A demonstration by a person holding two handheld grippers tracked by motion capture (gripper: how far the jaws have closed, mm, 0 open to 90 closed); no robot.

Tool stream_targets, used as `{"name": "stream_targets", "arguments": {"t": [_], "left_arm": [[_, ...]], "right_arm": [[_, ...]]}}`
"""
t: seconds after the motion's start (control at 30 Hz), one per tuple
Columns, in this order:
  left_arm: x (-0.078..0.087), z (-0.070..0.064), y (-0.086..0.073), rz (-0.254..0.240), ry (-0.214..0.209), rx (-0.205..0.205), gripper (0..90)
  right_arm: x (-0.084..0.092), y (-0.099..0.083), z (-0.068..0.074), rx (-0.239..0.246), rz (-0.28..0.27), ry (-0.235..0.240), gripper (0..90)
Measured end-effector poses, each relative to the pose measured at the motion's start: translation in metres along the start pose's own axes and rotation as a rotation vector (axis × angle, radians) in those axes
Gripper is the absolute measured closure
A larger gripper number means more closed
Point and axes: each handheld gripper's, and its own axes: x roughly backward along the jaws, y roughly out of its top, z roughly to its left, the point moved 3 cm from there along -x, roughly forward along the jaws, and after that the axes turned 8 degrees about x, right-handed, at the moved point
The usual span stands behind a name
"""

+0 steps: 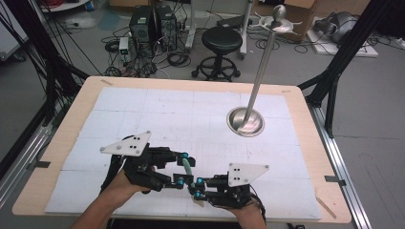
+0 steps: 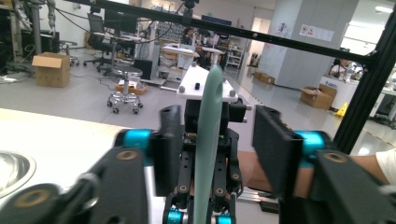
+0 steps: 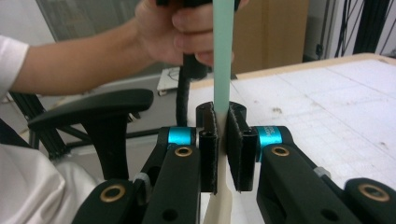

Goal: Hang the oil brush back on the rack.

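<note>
- Right tool [image 3: 223, 149]: its two black padded jaws are clamped together on the pale green, flat plastic spatula [image 3: 222, 56], with the pads pressing both faces of the strip; a cream-coloured part of the same strip runs below the pads.
- Left tool [image 2: 219, 154]: its jaws stand apart on either side of the spatula [image 2: 208, 140], which rises edge-on between them; neither pad presses on it.
- In the high view, the left tool [image 1: 184, 168] and the right tool [image 1: 197, 187] meet near the front edge of the bench [image 1: 305, 143], with the spatula [image 1: 186, 168] spanning the short gap between them, above the white gridded mat [image 1: 167, 114].
- A round metal base [image 1: 245, 121] with a tall, thin pole stands well apart, farther back and to the right.
</note>
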Motion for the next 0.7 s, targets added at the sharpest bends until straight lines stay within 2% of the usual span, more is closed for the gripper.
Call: {"name": "stream_targets", "arguments": {"t": [0.13,0.37,0.43,0.5,0.53,0.6,0.63,0.67,0.7], "left_arm": [[-0.006,0.001,-0.003,0.023,-0.002,-0.001,59.4],[-0.012,0.003,-0.004,0.040,-0.003,-0.001,70.8],[-0.014,0.003,-0.004,0.045,0.009,-0.014,80.5],[-0.014,0.005,-0.001,0.055,0.035,-0.010,81.9],[-0.014,0.007,0.002,0.048,0.054,-0.002,82.3],[-0.014,0.010,0.006,0.050,0.089,-0.013,82.5],[-0.015,0.012,0.009,0.056,0.101,-0.019,82.5],[-0.015,0.013,0.010,0.058,0.103,-0.023,82.5],[-0.016,0.015,0.012,0.065,0.112,-0.032,82.5]], "right_arm": [[0.005,0.003,-0.001,-0.011,-0.048,0.009,83.8],[0.010,0.004,-0.002,-0.012,-0.079,0.015,83.8],[0.010,0.004,-0.001,-0.013,-0.077,0.020,83.6],[0.011,0.005,-0.002,-0.026,-0.084,0.015,80.8],[0.012,0.005,-0.003,-0.028,-0.092,0.002,70.2],[0.016,0.006,-0.007,-0.060,-0.096,-0.072,51.2],[0.020,0.007,-0.008,-0.057,-0.096,-0.117,46.1],[0.026,0.008,-0.009,-0.061,-0.072,-0.174,41.4],[0.028,0.008,-0.009,-0.061,-0.057,-0.203,39.0]]}}
